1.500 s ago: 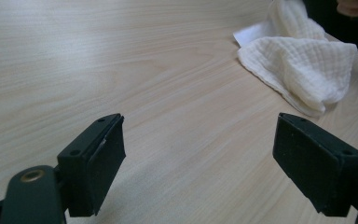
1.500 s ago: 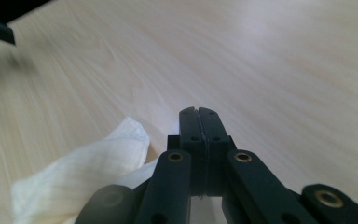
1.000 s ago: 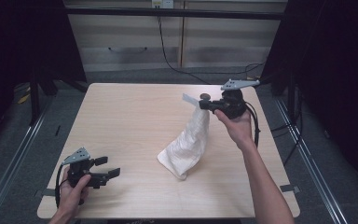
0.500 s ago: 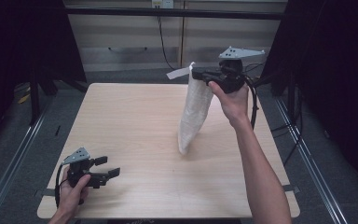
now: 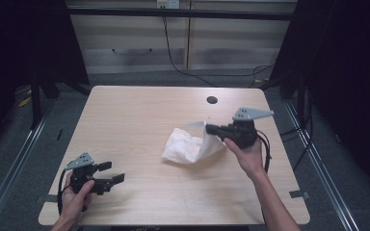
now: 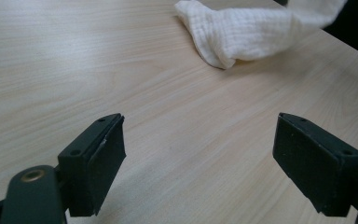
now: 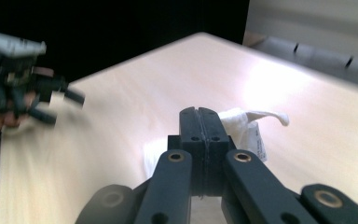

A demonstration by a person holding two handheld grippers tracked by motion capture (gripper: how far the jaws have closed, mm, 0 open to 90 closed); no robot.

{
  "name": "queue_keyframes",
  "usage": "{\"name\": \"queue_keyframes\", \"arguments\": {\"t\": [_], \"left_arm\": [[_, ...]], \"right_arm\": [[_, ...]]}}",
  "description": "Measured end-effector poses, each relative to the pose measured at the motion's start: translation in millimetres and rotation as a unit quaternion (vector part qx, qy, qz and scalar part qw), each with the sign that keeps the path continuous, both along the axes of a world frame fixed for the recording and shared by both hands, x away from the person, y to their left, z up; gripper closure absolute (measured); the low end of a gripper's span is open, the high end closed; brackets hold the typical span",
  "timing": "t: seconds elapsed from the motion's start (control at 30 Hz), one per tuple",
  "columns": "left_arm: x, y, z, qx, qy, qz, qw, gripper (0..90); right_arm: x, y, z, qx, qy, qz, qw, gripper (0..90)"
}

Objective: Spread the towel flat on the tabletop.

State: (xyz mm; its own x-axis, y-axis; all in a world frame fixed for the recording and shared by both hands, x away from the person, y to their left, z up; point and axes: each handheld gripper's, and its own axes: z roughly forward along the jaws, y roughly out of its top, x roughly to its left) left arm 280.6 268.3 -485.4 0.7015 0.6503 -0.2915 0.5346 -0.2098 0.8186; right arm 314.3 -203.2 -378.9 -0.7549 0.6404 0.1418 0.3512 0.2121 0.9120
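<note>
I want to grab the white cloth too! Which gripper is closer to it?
The right. The right gripper has its jaws shut on one end of the cloth, lifting it off the table. The left gripper sits open near the table's front left corner, well away from it.

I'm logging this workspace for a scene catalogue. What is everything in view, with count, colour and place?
cloth: one, white, crumpled on the table right of centre, one corner lifted in the right tongs.
table: one, light wood, centre of the high view.
hole: one, dark, round, in the tabletop near the far edge.
cabinets: pale, behind the table, with a black cable hanging in front.
left tongs: one, black, grey plate on top, jaws open, near the table's front left corner.
right tongs: one, black, grey plate on top, jaws shut on the cloth's corner.
hands: two, each holding one tongs; left hand, right hand.
</note>
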Motion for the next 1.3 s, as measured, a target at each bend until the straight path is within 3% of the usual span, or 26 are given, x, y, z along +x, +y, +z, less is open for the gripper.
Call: {"name": "queue_keyframes", "arguments": {"t": [0.1,0.13,0.17,0.23,0.3,0.33,0.37,0.43,0.5,0.6,0.63,0.7,0.83,0.93,1.0,1.1,1.17,1.3], "left_arm": [[-0.1,-1.0,0.1,0.001,0.001,-0.001,1.0000,16.7],[-0.1,-1.0,0.1,0.001,0.001,-0.001,1.0000,16.7],[0.3,-3.1,0.7,0.002,0.002,-0.002,1.0000,16.8],[1.8,-7.0,2.7,0.002,0.004,-0.006,1.0000,16.8],[3.1,-11.8,5.0,0.003,0.003,-0.010,0.9999,17.1],[4.8,-20.9,10.7,0.014,-0.006,-0.021,0.9997,17.6],[5.9,-24.7,13.1,0.018,-0.009,-0.025,0.9995,17.7],[10.8,-36.3,18.3,0.026,-0.013,-0.040,0.9988,17.7],[18.9,-52.0,22.6,0.035,-0.021,-0.048,0.9980,17.7],[33.6,-74.6,24.8,0.039,-0.012,-0.061,0.9973,18.1],[33.6,-74.6,24.8,0.039,-0.012,-0.061,0.9973,18.7],[44.4,-99.0,23.9,0.046,-0.005,-0.077,0.9960,20.6],[49.9,-123.8,19.7,0.054,-0.006,-0.098,0.9937,25.6],[51.3,-131.4,15.4,0.053,0.000,-0.106,0.9929,27.9],[51.7,-130.9,14.7,0.053,0.001,-0.111,0.9924,28.1],[51.9,-125.6,16.9,0.043,-0.002,-0.103,0.9937,28.5],[53.2,-119.3,19.1,0.036,-0.005,-0.095,0.9948,28.5],[56.2,-108.2,18.7,0.030,-0.003,-0.076,0.9966,28.1]], "right_arm": [[-26.7,-15.2,-29.9,0.001,0.023,-0.008,0.9997,90.0],[-26.7,-15.2,-29.9,0.001,0.023,-0.008,0.9997,90.0],[-47.8,-26.6,-49.7,-0.008,0.040,-0.015,0.9990,90.0],[-62.4,-36.3,-59.9,-0.019,0.056,-0.025,0.9979,90.0],[-66.9,-39.7,-62.6,-0.022,0.059,-0.028,0.9976,90.0],[-78.6,-47.5,-71.8,-0.038,0.075,-0.038,0.9957,90.0],[-80.9,-49.8,-74.2,-0.045,0.078,-0.040,0.9952,90.0],[-85.0,-56.0,-79.7,-0.039,0.090,-0.043,0.9942,90.0],[-88.9,-59.5,-87.6,-0.051,0.105,-0.048,0.9920,90.0],[-95.4,-60.0,-98.3,-0.068,0.122,-0.046,0.9892,89.8],[-95.4,-60.0,-98.3,-0.068,0.122,-0.046,0.9892,89.8],[-101.2,-60.5,-107.0,-0.091,0.132,-0.051,0.9858,88.7],[-107.8,-66.1,-110.9,-0.094,0.149,-0.061,0.9825,82.4],[-114.2,-71.1,-107.2,-0.090,0.145,-0.070,0.9827,73.6],[-116.8,-78.5,-99.5,-0.074,0.129,-0.080,0.9857,71.5],[-111.7,-89.2,-87.4,-0.056,0.113,-0.110,0.9858,69.3],[-102.0,-89.0,-87.3,-0.059,0.115,-0.108,0.9857,69.3],[-83.8,-80.3,-100.7,-0.085,0.134,-0.103,0.9820,61.7]]}}
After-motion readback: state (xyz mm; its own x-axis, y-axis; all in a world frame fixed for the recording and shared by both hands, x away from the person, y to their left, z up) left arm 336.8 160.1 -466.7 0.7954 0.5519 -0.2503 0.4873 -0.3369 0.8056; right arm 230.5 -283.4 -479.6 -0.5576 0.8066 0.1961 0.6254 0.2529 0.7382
